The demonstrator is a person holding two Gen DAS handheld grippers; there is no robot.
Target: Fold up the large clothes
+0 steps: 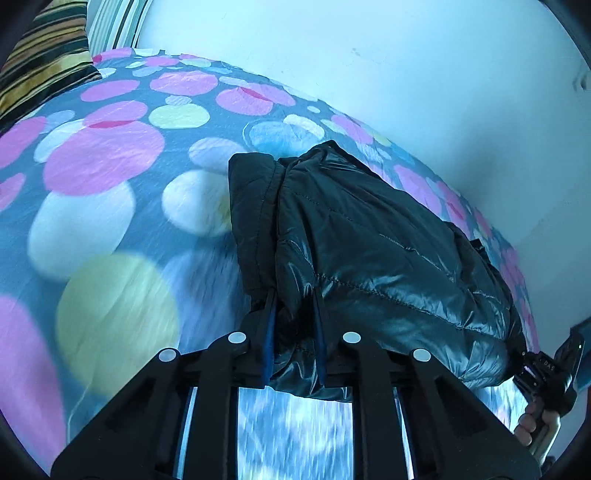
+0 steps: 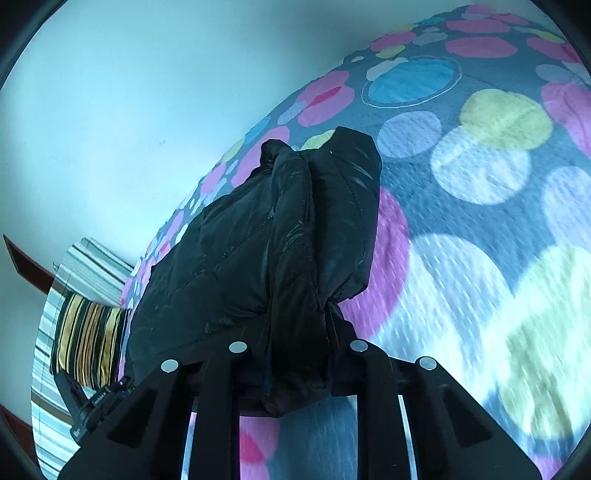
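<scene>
Two grippers hold one black quilted jacket (image 1: 369, 251) above a bed. The left gripper (image 1: 294, 295) has its jaws closed to a narrow gap on a bunched edge of the jacket; blue pads on the inner faces of both fingers (image 1: 268, 332) press against the fabric. In the right wrist view, the right gripper (image 2: 295, 325) has its jaws closed on another gathered part of the same jacket (image 2: 258, 258); the fabric fills the space between them and covers the fingertips.

The jacket hangs between the two grippers, folded over on itself, with a zipper seam running along the fold in the right wrist view. Its far end hangs over the bedspread; whether it touches cannot be told.

The bedspread (image 1: 110, 166) is grey with pink, white, yellow and blue circles. A striped cushion (image 1: 44, 55) lies at the head of the bed, beside a second striped pillow (image 1: 114, 26). A pale wall (image 1: 406, 74) runs behind the bed.

At the lower right edge of the left wrist view, the right hand (image 1: 535, 424) grips the handle of its gripper.
</scene>
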